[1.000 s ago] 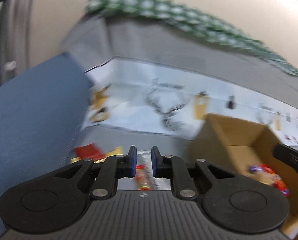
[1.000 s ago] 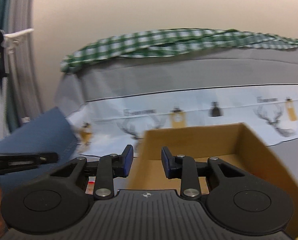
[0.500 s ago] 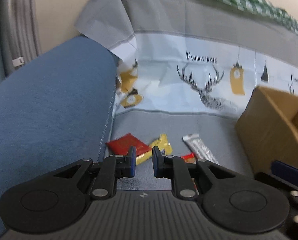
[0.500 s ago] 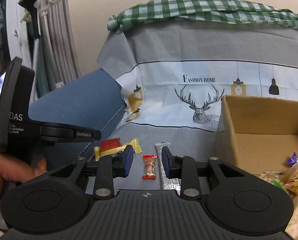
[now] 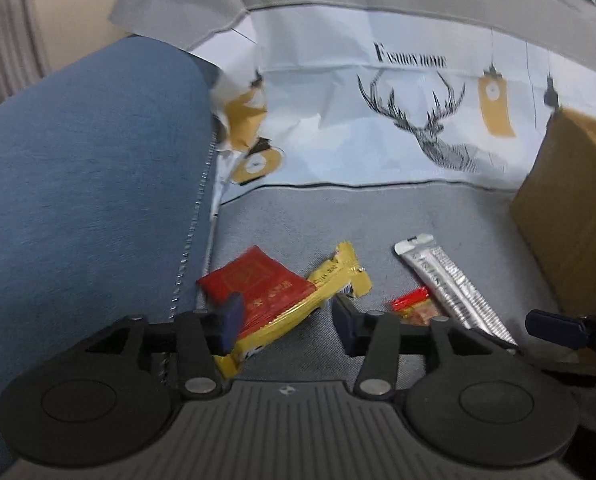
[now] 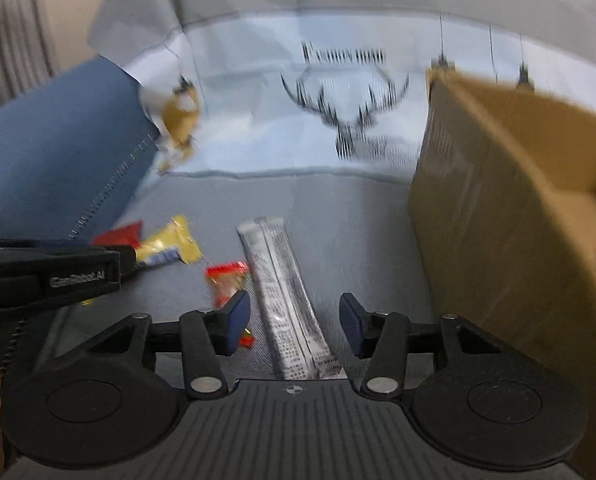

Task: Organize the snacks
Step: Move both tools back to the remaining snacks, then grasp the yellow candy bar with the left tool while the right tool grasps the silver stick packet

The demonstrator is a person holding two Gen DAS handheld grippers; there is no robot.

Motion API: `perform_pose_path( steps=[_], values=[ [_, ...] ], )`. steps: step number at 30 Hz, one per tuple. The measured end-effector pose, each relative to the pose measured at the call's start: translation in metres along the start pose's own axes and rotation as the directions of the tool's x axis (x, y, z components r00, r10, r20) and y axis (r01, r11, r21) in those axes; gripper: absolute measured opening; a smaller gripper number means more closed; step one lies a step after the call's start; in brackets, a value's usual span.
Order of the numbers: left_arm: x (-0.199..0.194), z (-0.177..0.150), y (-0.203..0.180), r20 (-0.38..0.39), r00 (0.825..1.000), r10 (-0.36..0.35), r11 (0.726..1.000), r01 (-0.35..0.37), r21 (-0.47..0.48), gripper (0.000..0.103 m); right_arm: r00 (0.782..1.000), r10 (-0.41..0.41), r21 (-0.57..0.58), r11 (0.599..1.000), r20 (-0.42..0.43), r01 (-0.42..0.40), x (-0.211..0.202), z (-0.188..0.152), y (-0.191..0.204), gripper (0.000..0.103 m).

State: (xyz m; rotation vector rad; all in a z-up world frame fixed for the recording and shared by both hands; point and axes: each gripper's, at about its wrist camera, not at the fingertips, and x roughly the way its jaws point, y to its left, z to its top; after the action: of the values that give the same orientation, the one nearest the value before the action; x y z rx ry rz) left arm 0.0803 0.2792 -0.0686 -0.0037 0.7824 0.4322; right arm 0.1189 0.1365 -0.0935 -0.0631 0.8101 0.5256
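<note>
Left gripper (image 5: pixel 286 322): you hold it spread wide over the red packet (image 5: pixel 254 282) and yellow bar (image 5: pixel 298 308), ready to pinch.
Right gripper (image 6: pixel 294 324): parted, empty, straddling the silver stick (image 6: pixel 286 292) lengthwise.
Cardboard box (image 6: pixel 497 208): open, just right, your drop point.

Glossy foil silver sachet (image 6: pixel 286 292), matt cardboard box (image 6: pixel 485 208), woven cloth

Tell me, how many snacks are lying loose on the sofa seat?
4: a red packet on a yellow bar, a small red candy, a silver stick nearest the box. Others may be hidden.
</note>
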Motion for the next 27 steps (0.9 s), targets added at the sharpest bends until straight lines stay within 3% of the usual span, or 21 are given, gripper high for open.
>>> perform_pose_path(
  steps=[5,6,7,8,10,16,23,27],
  values=[
    [0.023,-0.003,-0.001,-0.061,0.998,0.006,1.0,-0.005,0.01,0.059,0.998,0.031,0.008,0.999,-0.061,-0.031,0.016,-0.001,0.002,0.059],
    [0.024,-0.003,0.0,-0.06,0.998,-0.009,1.0,0.009,-0.007,0.051,0.998,0.031,0.001,1.0,-0.059,-0.031,0.014,-0.002,0.003,0.059],
    [0.023,-0.002,0.002,-0.068,0.997,-0.038,0.999,0.037,-0.026,0.035,0.998,0.033,-0.014,0.999,-0.057,-0.034,0.014,-0.003,0.005,0.054],
    [0.022,-0.001,0.002,-0.074,0.995,-0.06,0.998,0.057,-0.036,0.028,0.997,0.041,-0.027,0.999,-0.058,-0.043,0.013,-0.004,0.006,0.05],
    [0.016,-0.002,0.0,-0.096,0.99,-0.106,0.994,0.102,-0.046,0.015,0.996,0.061,-0.04,0.997,-0.061,-0.063,0.011,-0.003,0.007,0.034],
    [-0.012,-0.006,-0.006,-0.16,0.966,-0.203,0.975,0.185,-0.123,0.014,0.991,0.096,-0.043,0.994,-0.094,-0.1,-0.008,-0.012,0.002,0.03],
    [-0.051,-0.025,-0.002,-0.242,0.945,-0.221,0.943,0.143,-0.302,0.014,0.987,0.111,-0.1,0.987,-0.118,-0.123,-0.052,-0.034,0.003,0.029],
    [-0.072,-0.041,-0.005,-0.259,0.928,-0.266,0.917,0.161,-0.365,0.014,0.98,0.127,-0.114,0.983,-0.154,-0.145,-0.076,-0.051,0.002,0.029]
  ],
)
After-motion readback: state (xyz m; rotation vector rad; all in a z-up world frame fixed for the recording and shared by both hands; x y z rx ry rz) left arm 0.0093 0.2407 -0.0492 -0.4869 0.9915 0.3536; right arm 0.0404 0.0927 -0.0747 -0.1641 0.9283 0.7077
